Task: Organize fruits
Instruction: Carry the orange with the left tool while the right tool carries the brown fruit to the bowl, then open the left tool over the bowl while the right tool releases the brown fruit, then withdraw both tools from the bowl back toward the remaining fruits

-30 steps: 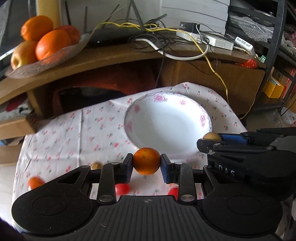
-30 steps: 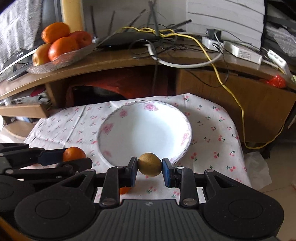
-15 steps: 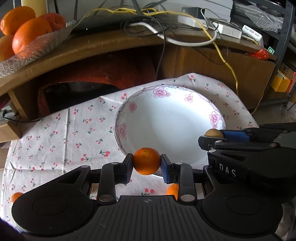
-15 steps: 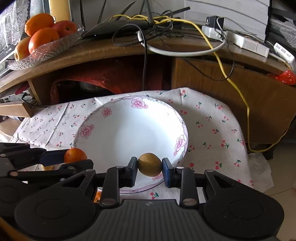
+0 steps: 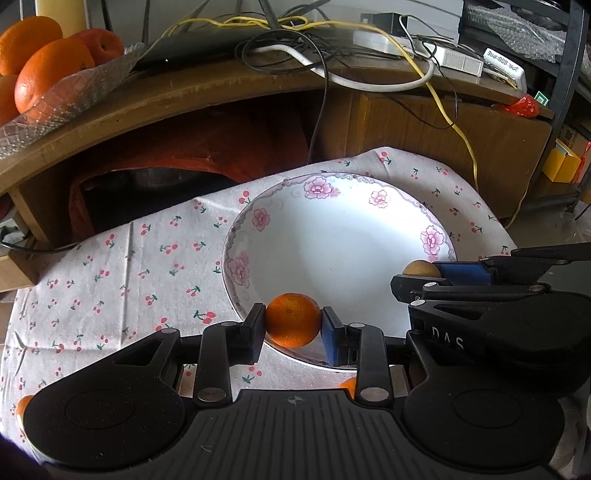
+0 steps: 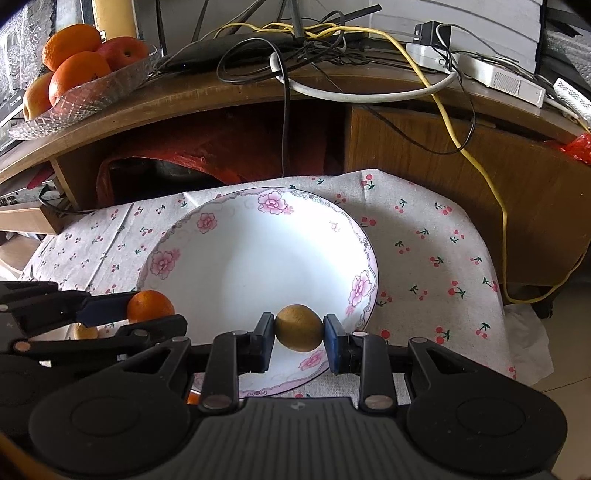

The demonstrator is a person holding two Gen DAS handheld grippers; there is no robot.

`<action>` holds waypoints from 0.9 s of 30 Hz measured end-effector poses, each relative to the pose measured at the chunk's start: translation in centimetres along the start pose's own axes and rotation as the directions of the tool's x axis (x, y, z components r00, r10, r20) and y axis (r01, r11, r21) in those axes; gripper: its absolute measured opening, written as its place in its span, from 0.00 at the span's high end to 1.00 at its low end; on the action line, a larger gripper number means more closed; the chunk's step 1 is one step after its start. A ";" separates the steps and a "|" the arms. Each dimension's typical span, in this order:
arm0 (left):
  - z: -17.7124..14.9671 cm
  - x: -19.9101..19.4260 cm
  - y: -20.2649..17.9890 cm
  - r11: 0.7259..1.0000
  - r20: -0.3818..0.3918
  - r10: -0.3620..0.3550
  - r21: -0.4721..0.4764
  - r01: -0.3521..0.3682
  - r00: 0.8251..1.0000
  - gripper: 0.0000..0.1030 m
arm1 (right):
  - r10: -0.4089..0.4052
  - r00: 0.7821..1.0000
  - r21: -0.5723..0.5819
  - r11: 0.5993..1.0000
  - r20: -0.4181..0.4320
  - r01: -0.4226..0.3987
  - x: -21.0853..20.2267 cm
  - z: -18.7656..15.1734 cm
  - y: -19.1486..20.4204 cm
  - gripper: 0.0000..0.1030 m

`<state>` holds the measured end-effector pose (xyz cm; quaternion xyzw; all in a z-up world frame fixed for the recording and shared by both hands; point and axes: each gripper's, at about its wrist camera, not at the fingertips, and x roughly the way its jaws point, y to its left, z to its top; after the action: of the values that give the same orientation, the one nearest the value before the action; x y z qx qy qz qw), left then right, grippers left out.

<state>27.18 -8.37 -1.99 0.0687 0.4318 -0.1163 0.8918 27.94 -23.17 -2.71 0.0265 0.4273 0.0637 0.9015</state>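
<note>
A small orange is clamped in my left gripper, hanging over the near left rim of the white flowered plate. My right gripper is shut on a brown-green kiwi above the plate's near right rim. Seen from the left wrist, the right gripper and its kiwi sit at the plate's right edge. In the right wrist view the left gripper holds its orange at the plate's left edge. The plate holds no fruit.
A cherry-print cloth covers the low table. Small orange fruits lie on it near the front, partly hidden. Behind stands a wooden desk with tangled cables and a glass dish of oranges and apples.
Both grippers have moved forward with their fruit, from in front of the plate to over its near rim. The plate looms larger and nearer. Both grips are unchanged.
</note>
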 end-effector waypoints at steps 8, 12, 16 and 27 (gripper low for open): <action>0.1 0.0 0.2 1.000 -0.004 0.007 -0.018 -0.007 1.000 0.52 | -0.003 1.000 0.012 1.000 0.000 0.003 0.0 0.1 -0.1 0.70; 0.0 0.0 0.5 1.000 -0.010 0.009 -0.029 -0.010 1.000 0.49 | -0.008 1.000 0.007 1.000 0.004 0.008 -0.1 0.1 0.0 0.69; 0.1 -0.2 0.5 1.000 -0.004 0.014 -0.028 -0.014 1.000 0.49 | -0.008 1.000 0.009 1.000 0.007 0.008 -0.3 0.2 -0.1 0.66; 0.3 -1.4 1.1 0.999 0.018 0.014 -0.050 -0.013 1.000 0.44 | 0.008 1.000 0.050 0.999 0.014 -0.008 -1.3 0.6 -0.4 0.57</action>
<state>26.84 -7.20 -0.63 0.0483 0.4261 -0.0999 0.8979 27.59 -23.78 -1.41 0.0510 0.4226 0.0566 0.9031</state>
